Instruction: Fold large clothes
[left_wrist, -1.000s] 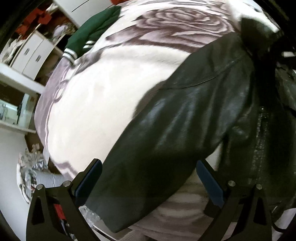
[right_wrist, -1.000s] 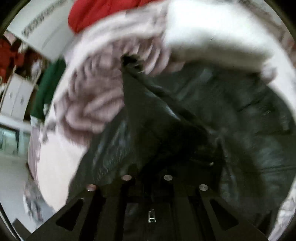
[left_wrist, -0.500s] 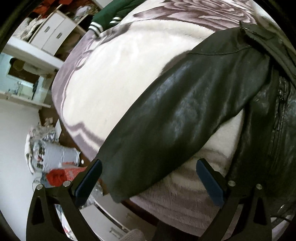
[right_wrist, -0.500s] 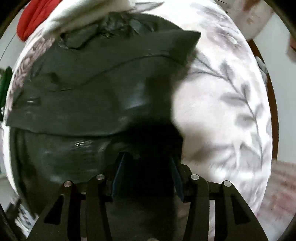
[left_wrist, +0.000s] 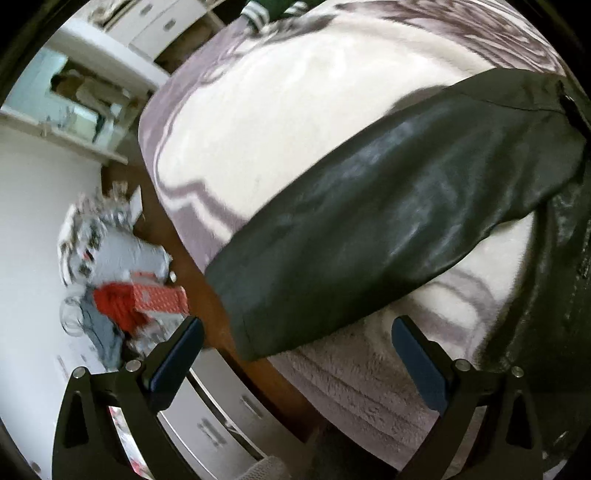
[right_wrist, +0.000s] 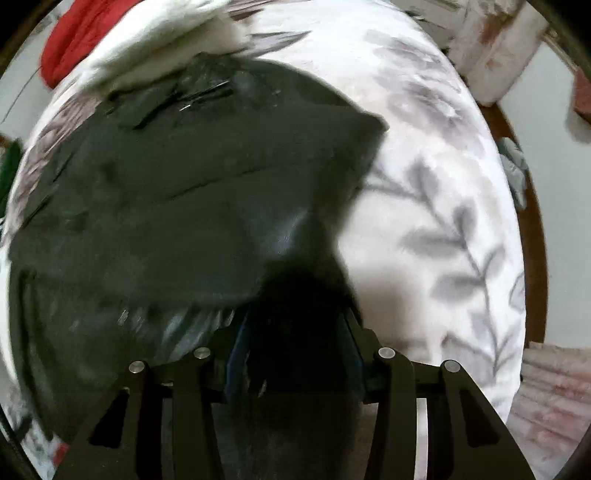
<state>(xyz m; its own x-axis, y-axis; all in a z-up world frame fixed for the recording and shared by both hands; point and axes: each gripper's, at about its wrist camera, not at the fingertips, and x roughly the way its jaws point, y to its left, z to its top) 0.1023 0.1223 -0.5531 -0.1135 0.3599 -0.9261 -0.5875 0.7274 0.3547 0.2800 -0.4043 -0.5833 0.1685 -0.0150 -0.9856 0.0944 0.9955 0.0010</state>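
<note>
Two grippers share this fold, and only one has a hold. Our right gripper (right_wrist: 295, 343) has its jaws pinched on dark fabric of the black leather jacket (right_wrist: 177, 221), which lies spread on the floral blanket (right_wrist: 424, 229) of the bed. Our left gripper (left_wrist: 295, 354) hangs with jaws spread wide and empty, just short of the cuff of the sleeve (left_wrist: 388, 229) that lies across the blanket (left_wrist: 288, 122) near the bed's edge. To do this well, we judge the left should close on the cuff squarely, taking both layers, then carry the sleeve inward across the body. Leather is stiff and slick, so we keep the lift low and the right-hand pinch firm.
</note>
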